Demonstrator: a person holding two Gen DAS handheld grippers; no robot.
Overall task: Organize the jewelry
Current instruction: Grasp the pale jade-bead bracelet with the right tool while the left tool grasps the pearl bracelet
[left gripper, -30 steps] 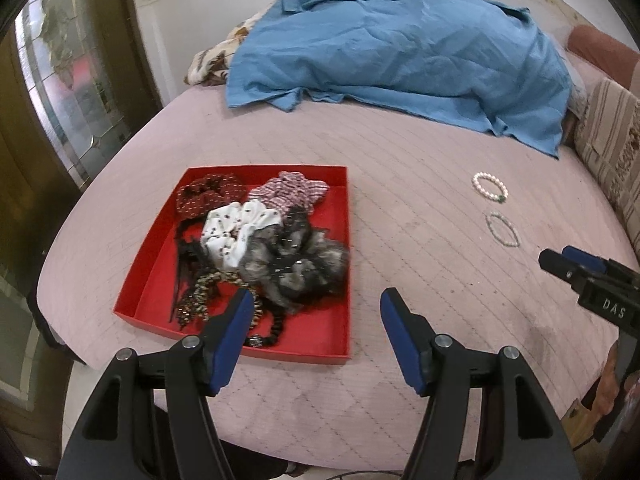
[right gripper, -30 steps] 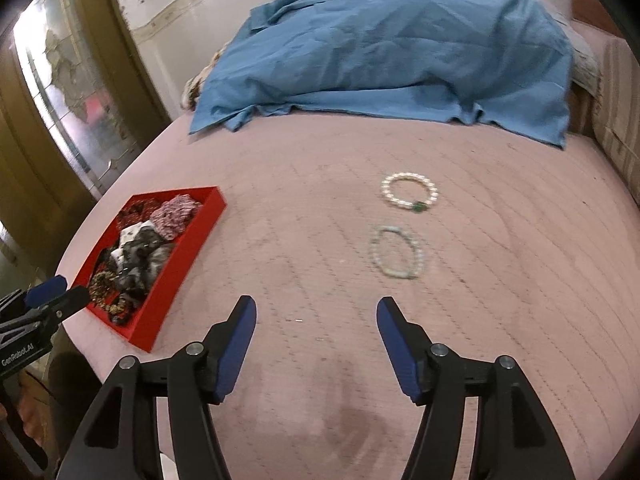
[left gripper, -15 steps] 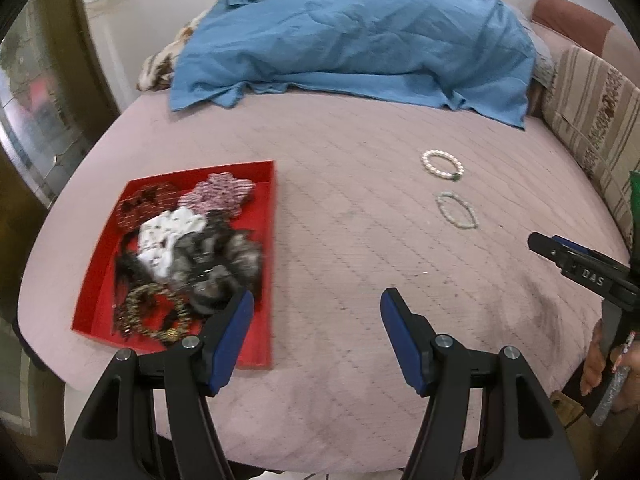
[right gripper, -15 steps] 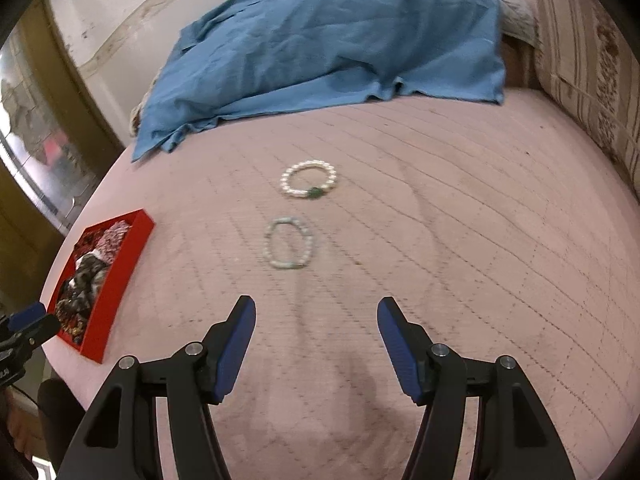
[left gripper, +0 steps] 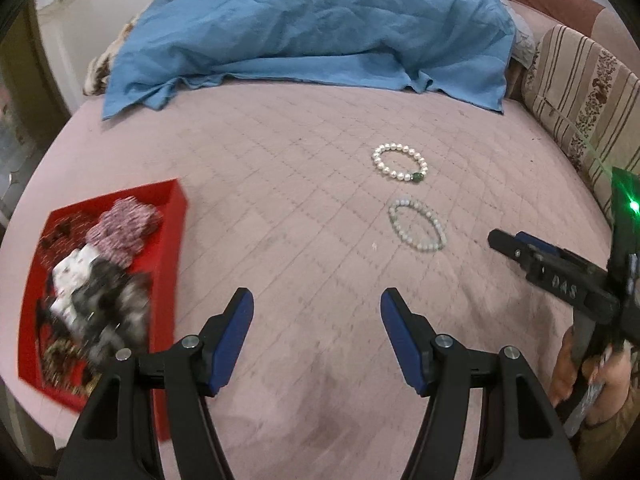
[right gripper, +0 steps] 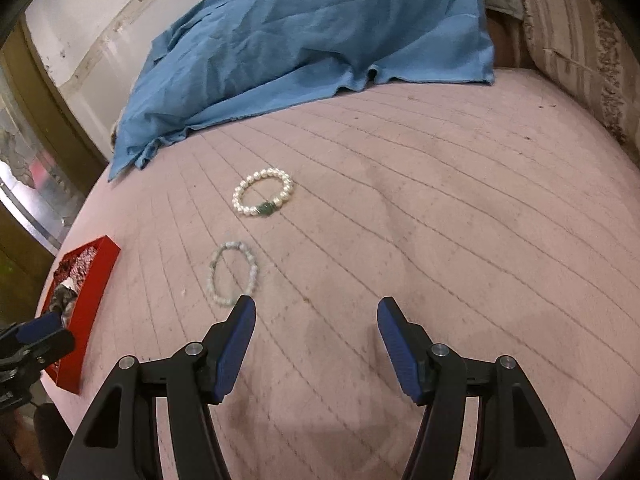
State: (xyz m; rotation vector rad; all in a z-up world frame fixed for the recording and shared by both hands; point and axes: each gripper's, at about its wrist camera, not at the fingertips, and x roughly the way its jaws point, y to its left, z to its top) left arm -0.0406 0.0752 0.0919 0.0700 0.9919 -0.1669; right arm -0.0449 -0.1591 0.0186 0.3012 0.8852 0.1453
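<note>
We are looking across a pink quilted bedspread (left gripper: 304,184) whose middle is lying wide and bare, giving plenty of room to move. A blue cloth (left gripper: 320,20) is bounding it along the far edge, a striped cushion (left gripper: 588,92) is closing off the right side, and the near and left edges are curving away out of view.

A red tray (left gripper: 176,240) is sitting near the left edge, well apart from the jewelry. It is holding a heap of hair scrunchies (left gripper: 100,280) (blurred here, so we are making out only a red-and-white one, a white one and dark ones).

The white pearl bracelet (left gripper: 400,166) with one green bead is lying flat on the open bedspread, and the pale green bracelet (left gripper: 418,229) is lying just on the near side of it, apart from it.

We are holding the left gripper (left gripper: 316,304) tilted down over bare quilt between tray and bracelets, its blue pads standing apart with nothing between them. The right gripper (right gripper: 316,308) is likewise spread and empty, angled down, its left fingertip (right gripper: 244,312) overlapping the near end of the pale green bracelet in the right wrist view; whether it is touching we cannot tell. A hand (left gripper: 592,376) is gripping the right gripper's handle.
</note>
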